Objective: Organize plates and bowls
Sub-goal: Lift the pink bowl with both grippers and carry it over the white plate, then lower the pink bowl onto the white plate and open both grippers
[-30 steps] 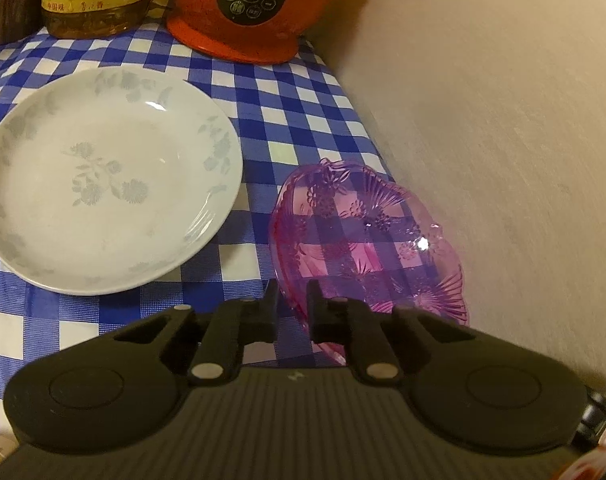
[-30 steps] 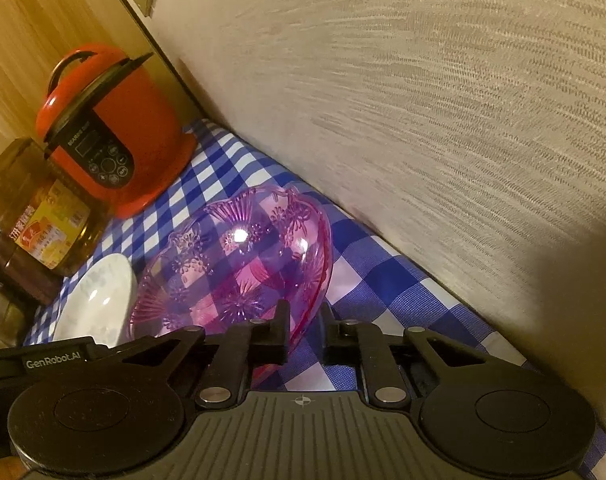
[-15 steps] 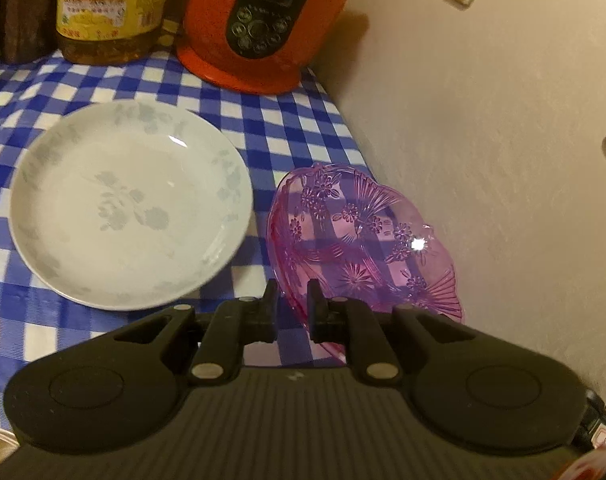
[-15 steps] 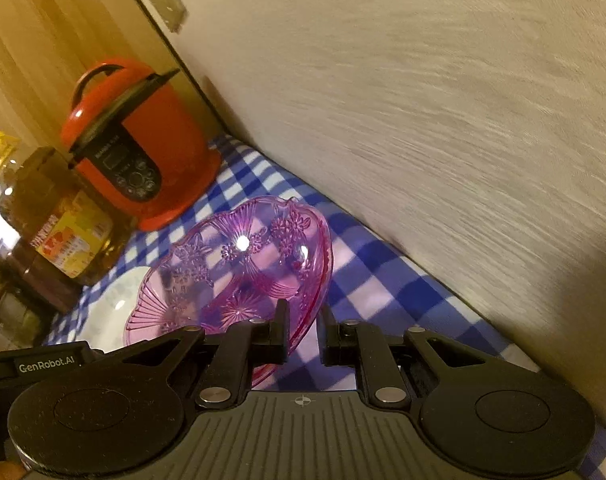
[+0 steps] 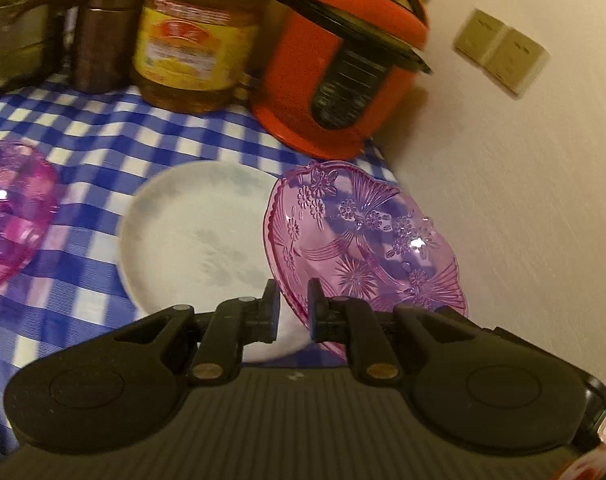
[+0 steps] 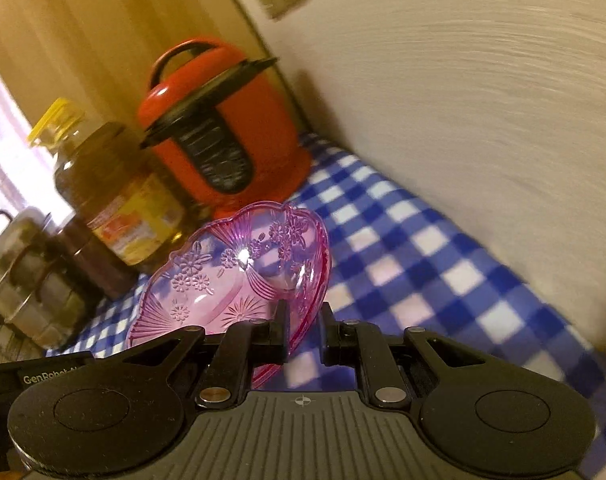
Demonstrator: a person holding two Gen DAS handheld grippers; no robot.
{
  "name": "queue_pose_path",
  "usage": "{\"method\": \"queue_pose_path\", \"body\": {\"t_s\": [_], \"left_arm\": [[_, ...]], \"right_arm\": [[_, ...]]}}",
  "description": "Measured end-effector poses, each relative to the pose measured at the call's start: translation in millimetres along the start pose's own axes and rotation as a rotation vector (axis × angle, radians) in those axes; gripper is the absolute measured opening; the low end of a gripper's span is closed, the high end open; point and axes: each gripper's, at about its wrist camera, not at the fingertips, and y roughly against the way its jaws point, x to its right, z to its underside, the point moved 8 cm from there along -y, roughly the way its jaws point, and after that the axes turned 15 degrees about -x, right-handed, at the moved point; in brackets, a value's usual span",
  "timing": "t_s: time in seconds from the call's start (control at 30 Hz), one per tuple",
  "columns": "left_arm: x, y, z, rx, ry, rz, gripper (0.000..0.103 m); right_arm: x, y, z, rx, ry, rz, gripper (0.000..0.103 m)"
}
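While both grippers pinch its scalloped rim, pink bowl point(image 5: 367, 240) seems airborne.

Home kitchen: rice cooker point(image 5: 343, 76); oil bottle point(image 5: 191, 40).

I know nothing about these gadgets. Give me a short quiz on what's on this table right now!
1. True or false: the white plate lies flat on the checked cloth.
2. What is the left tool shut on? A) the rim of the pink bowl near the wall B) a spoon C) a cup
3. Fill in: behind the plate stands a red ____.
Key: 1 true; 2 A; 3 cooker.
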Motion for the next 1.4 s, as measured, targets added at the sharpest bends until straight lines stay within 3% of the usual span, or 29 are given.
{"method": "queue_pose_path", "body": {"t_s": [0.23, 0.53, 1.4], "left_arm": [[-48, -3, -10, 0.015, 0.095, -0.015, 0.013], [-87, -15, -14, 0.003, 0.146, -0.02, 0.012], [-96, -36, -13, -0.024, 0.099, -0.074, 0.013]], "right_arm": [[-39, -38, -3, -0.054, 0.085, -0.01, 0.014], [-58, -77, 3, -0.122, 0.131, 0.002, 0.014], [-55, -99, 12, -0.178, 0.169, 0.039, 0.014]]}}
